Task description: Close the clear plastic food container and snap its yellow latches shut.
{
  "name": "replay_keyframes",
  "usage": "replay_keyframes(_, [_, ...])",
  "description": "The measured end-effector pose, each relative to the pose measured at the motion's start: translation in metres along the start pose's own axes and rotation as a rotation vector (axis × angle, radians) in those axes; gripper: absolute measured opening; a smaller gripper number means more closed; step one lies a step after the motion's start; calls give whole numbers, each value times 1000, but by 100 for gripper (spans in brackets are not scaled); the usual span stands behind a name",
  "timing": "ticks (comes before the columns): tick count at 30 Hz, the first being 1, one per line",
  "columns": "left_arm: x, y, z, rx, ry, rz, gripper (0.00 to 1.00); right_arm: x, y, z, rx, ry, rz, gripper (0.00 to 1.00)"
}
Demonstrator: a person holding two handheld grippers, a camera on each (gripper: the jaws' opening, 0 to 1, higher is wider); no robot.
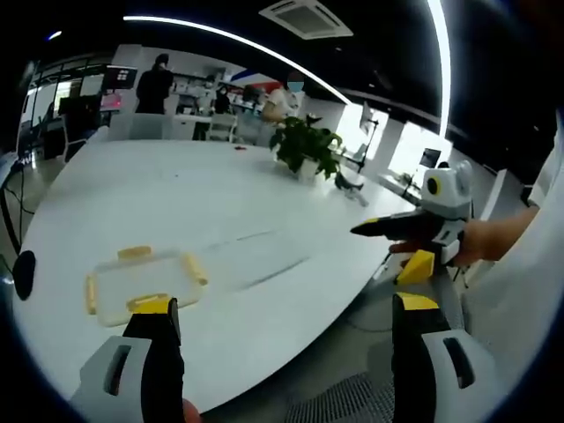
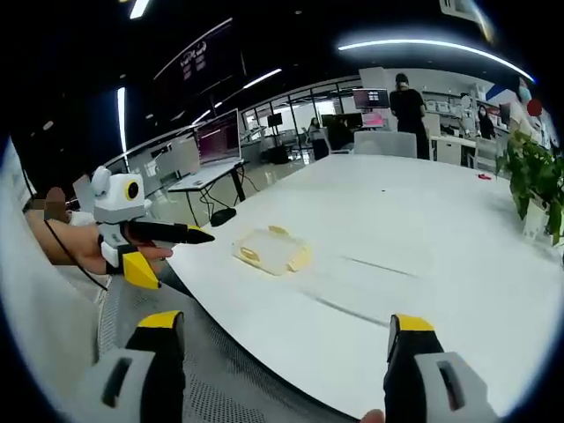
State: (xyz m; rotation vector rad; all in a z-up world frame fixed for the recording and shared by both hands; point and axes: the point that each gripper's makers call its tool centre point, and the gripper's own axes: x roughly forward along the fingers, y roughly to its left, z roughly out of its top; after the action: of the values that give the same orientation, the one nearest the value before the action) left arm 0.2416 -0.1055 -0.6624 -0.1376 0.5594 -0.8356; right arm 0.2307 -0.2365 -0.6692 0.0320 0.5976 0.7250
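In the left gripper view we see our left claw spread wide and empty, the clear container lying flat on the white worktop just beyond its left jaw, long axis across the frame. The right gripper view adds our right claw, equally wide and empty, well short of the container, and computer monitors behind.

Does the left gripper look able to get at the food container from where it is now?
Probably yes: the container lies on the white table just beyond the open left gripper, with nothing between them.
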Motion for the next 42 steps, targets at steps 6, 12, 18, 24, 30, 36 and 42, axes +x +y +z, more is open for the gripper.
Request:
replay_keyframes(6, [1,-2,-2,7,12,-5,99,0,-1,1,8,-6,-3,96])
replay_keyframes(12, [0,-2,-2,10,10,-2,99,0,-1,0,1,-3,-3,95])
replay_keyframes(18, [0,-2,-2,10,9,-3,99,-1,-1,1,-3,-6,-4,95])
replay_keyframes(24, [0,-1,-2,12,7,-1,99,-1,-1,1,-2,-7,-3,95])
replay_keyframes(30, [0,-1,-1,5,4,-3,99,-1,-1,1,-4,-6,-7,94])
replay_keyframes(36, [-1,-2,1,-2,-9,-6,99,0,-2,1,-4,-7,-10,93])
replay_keyframes(42, [-2,-4,0,0,-2,-16,99,0,-1,1,-13,-3,-9,93])
